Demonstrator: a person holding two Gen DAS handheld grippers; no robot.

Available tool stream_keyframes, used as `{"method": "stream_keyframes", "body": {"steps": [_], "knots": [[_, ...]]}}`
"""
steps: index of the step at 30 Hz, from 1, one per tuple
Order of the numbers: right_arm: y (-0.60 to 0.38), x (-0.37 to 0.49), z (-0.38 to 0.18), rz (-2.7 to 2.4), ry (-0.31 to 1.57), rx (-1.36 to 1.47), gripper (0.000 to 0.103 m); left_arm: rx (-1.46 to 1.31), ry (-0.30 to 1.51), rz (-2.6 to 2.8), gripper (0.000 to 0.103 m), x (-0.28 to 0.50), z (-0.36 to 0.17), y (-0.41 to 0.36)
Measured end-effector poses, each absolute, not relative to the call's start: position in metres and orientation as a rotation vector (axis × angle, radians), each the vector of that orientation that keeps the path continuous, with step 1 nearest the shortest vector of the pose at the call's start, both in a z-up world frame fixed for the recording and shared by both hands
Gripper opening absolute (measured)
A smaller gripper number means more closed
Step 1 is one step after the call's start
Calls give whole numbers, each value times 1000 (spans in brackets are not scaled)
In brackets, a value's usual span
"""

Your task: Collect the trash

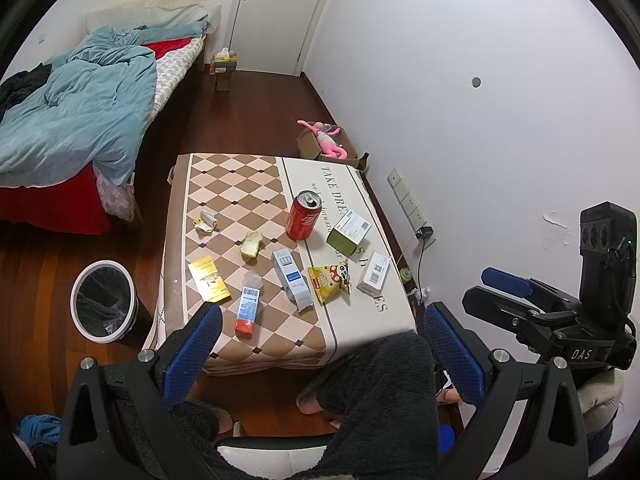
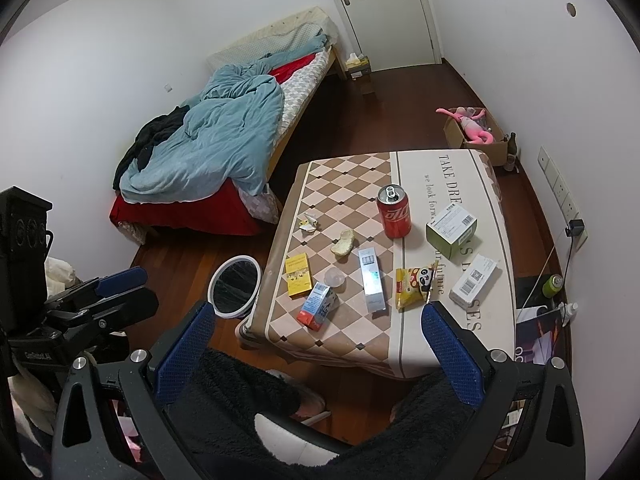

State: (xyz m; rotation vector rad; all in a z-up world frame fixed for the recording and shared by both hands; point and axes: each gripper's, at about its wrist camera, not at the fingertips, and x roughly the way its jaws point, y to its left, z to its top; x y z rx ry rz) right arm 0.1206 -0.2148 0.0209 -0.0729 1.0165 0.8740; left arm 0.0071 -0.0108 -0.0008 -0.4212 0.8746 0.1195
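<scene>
A small table [image 1: 224, 176] [image 2: 460, 344] with a checked cloth holds the trash: a red can [image 1: 303, 216] [image 2: 394, 211], green box [image 1: 348, 233] [image 2: 451, 230], white box [image 1: 373, 273] [image 2: 475, 280], yellow snack bag [image 1: 330, 281] [image 2: 414, 285], long white-blue box [image 1: 292, 279] [image 2: 372, 280], small carton [image 1: 247, 310] [image 2: 318, 306], yellow packet [image 1: 208, 278] [image 2: 299, 274], bread piece [image 1: 252, 244] [image 2: 343, 244], crumpled wrapper [image 1: 206, 221] [image 2: 309, 224]. A white bin [image 1: 102, 300] [image 2: 234, 285] with a black liner stands left of the table. My left gripper [image 1: 320, 344] and right gripper [image 2: 316, 344] are open, empty, held above the near table edge.
A bed with a blue duvet [image 1: 72, 108] [image 2: 212, 136] lies at the left. A cardboard box with a pink toy [image 1: 328, 142] [image 2: 476, 128] sits behind the table. The wall with sockets [image 1: 408, 200] is at the right. My legs in dark fleece [image 1: 376, 392] are below the grippers.
</scene>
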Motion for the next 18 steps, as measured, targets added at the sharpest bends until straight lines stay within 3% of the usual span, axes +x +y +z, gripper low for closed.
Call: {"method": "stream_keyframes", "body": {"steps": [18], "knots": [[-219,121,23,874,1018,-71,103,-425,876,118,103,5,0,-8]]}}
